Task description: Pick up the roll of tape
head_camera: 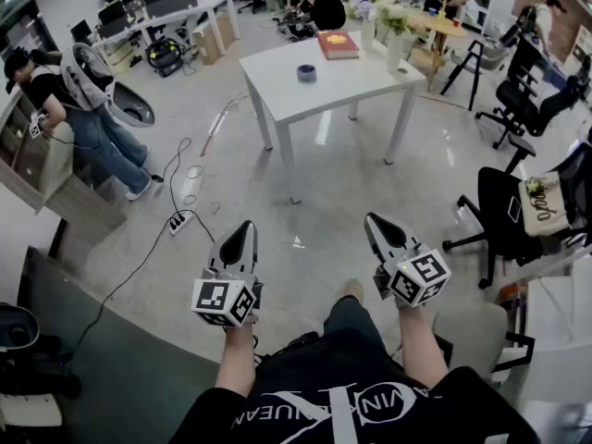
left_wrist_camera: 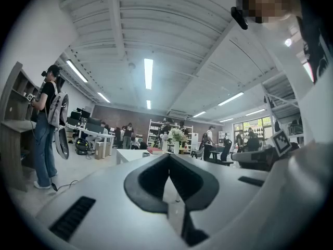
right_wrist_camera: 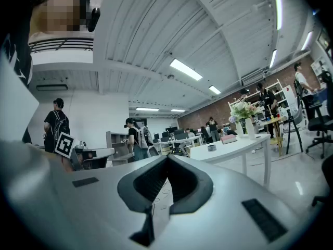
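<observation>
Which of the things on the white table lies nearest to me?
The roll of tape, a small dark ring alone near the middle of the white table; the red book and the flower vase sit farther back.

black tee with white lettering; grey, black-padded left gripper and right gripper

The roll of tape is dark blue-grey, the surface white, the book red. The left claw and right claw are black, their cubes white with black square markers.
</observation>
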Available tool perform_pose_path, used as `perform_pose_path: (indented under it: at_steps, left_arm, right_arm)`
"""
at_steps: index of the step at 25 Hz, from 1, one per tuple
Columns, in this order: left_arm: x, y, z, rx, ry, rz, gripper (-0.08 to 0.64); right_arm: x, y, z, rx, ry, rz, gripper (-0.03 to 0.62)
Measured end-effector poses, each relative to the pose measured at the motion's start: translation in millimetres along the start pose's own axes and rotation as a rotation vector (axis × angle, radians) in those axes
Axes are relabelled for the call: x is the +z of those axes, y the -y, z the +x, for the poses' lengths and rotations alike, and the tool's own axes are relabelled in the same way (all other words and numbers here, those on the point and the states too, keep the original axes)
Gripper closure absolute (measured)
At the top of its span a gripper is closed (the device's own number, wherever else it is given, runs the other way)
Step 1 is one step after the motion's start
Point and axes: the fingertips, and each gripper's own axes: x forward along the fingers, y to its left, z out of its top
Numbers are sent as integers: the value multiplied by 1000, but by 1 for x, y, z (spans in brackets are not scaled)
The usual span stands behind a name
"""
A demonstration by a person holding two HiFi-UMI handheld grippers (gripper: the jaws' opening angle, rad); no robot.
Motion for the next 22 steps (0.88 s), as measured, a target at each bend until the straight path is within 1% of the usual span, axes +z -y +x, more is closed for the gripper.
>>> perform_pose_path:
  at_steps: [5, 10, 13, 17, 20, 22]
  left_arm:
    - [-5, -8, 1, -1, -11, -3, 555]
    - [-8, -20, 2, 6, -5, -24, 555]
    - [-12, -28, 4, 20, -8, -44, 555]
    - [-13, -38, 19, 10, -9, -57, 555]
    - [-14, -50, 34, 15, -12, -77, 555]
    - [-16, -58, 48, 13, -19, -83, 555]
  right_arm:
    - [-4, -1, 8, -2, -4, 6, 586]
    - [-6, -1, 17, -8, -11, 10, 586]
    - [-6, 4, 21, -23, -18, 12, 584]
    - [1, 15, 29, -41, -13, 15, 584]
    - [4, 26, 43, -51, -14, 22, 547]
    - [4, 37, 59, -47, -13, 33, 501]
